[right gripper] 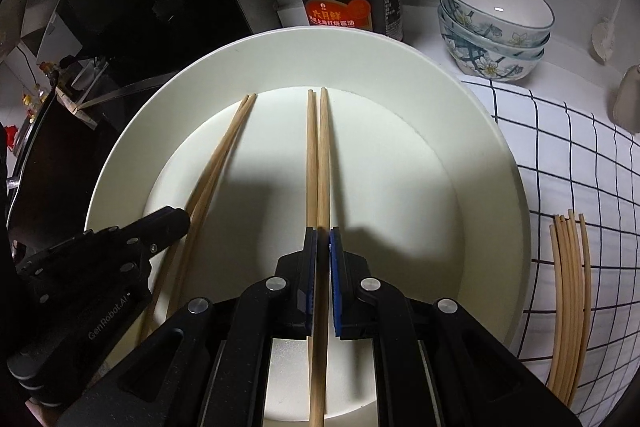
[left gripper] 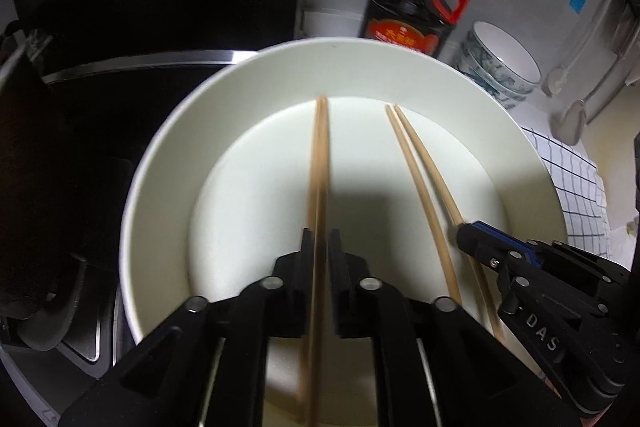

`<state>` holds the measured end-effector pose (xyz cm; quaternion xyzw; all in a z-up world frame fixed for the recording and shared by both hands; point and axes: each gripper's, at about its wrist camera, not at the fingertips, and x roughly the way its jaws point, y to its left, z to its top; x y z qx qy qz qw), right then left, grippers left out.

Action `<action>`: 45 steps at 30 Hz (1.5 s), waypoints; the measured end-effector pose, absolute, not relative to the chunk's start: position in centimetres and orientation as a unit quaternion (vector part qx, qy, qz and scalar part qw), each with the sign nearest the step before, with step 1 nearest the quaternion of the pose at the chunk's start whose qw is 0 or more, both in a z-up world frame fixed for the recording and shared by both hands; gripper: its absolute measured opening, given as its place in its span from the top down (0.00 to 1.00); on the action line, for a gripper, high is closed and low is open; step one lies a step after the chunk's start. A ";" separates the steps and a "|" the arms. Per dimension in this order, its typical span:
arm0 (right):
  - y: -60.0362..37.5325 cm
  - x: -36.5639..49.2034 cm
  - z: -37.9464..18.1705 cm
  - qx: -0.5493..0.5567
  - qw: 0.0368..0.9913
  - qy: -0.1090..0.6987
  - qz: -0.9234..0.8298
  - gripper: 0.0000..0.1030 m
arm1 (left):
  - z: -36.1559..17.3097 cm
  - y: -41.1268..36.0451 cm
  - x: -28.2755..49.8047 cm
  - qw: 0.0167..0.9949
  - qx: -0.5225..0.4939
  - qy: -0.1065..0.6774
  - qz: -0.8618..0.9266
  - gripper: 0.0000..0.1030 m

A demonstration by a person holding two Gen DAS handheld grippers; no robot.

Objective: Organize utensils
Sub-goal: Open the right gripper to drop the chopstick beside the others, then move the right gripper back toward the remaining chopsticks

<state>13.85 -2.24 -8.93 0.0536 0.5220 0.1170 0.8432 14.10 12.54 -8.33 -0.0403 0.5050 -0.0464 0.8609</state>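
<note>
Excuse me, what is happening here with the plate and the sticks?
A person holds two grippers over a large white round plate. The left gripper is shut on one pair of wooden chopsticks; the right gripper is shut on another pair. More chopsticks lie on the checked cloth beside the plate.

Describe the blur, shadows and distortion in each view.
Left wrist view: the chopstick pair in the left claw is motion-smeared; a hard shadow falls on the plate. Right wrist view: sharper; fisheye bends the checked cloth lines.
</note>
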 end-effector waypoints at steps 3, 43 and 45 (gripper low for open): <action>-2.2 13.6 -8.4 0.045 0.849 0.513 0.116 0.77 | -7.5 13.1 13.7 0.872 -0.039 0.487 -0.027 0.39; -7.4 5.6 -2.7 0.038 0.873 0.469 0.132 0.52 | -2.3 11.4 6.6 0.887 -0.053 0.457 0.029 0.09; -8.0 5.1 -2.5 0.040 0.874 0.466 0.130 0.51 | -2.1 10.8 6.1 0.888 -0.052 0.456 0.027 0.09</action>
